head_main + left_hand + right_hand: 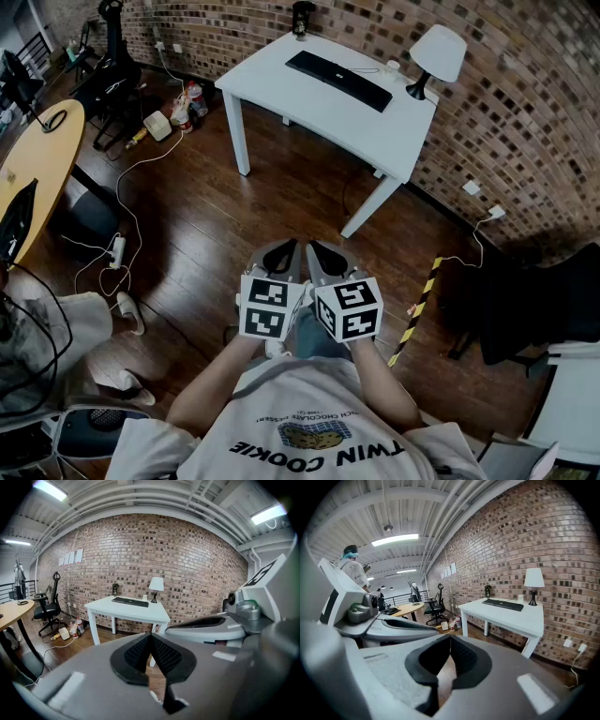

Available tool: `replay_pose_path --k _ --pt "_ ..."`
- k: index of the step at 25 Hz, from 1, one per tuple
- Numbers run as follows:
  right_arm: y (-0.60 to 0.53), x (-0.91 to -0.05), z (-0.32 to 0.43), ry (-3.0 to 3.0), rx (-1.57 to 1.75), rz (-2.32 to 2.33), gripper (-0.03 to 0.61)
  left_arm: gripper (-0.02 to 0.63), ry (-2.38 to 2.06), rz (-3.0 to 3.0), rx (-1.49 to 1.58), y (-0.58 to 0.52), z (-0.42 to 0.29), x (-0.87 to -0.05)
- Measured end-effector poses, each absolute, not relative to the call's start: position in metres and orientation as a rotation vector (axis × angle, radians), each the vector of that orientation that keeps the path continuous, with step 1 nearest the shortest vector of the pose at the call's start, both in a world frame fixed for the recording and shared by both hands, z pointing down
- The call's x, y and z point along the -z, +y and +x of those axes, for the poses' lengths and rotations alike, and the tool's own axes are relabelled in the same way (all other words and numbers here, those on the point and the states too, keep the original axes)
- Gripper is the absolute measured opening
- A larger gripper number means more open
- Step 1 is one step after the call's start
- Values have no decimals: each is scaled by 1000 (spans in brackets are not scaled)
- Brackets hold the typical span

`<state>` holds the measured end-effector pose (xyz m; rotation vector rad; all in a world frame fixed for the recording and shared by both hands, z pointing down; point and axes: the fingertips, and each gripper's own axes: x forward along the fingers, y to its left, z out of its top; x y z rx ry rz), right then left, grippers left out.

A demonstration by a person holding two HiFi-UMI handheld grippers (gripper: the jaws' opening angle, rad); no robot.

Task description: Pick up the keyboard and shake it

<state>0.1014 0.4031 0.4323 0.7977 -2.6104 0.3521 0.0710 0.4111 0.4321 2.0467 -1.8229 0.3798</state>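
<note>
Holding both grippers side by side close to the chest, the person faces a white table (319, 117) across a stretch of wooden floor (234, 220). The left gripper (281, 255) has its jaws pressed together with nothing between them; in the left gripper view its black pads (161, 654) meet in a thin seam. The right gripper (324, 255) is likewise closed on nothing, its pads (461, 656) touching. The two marker cubes sit just beside each other.

The keyboard (339, 80), black and slim, lies flat on the table toward the brick wall (525, 122), well apart from both grippers. A table lamp (437, 54) with a white shade stands on the corner to the right of the keyboard, and a small white item (392, 67), too small to identify, rests between them. A dark upright object (302, 17) stands at the table's far left corner.

Bottles (193, 98) and a pale box-like item (157, 125) sit on the floor just left of the table's leg. White cables (131, 192) trail from there to a power strip (117, 249). A black office chair (111, 67) and a round wooden table (42, 164) stand further left. A yellow-and-black striped strip (418, 307) lies on the floor at right.
</note>
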Motion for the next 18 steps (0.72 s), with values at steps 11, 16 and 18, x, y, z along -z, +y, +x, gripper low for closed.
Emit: replay_pose_path --k 11,16,18 --pt "254 -446 76 -2626 -404 779 2 6 -1824 2006 -419 264 42 -446" --pt "179 -441 70 -2644 -414 770 2 6 -1838 1994 -454 190 35 -444" --pt "154 -438 71 -2654 -412 775 2 6 -1844 2002 -464 165 36 -442"
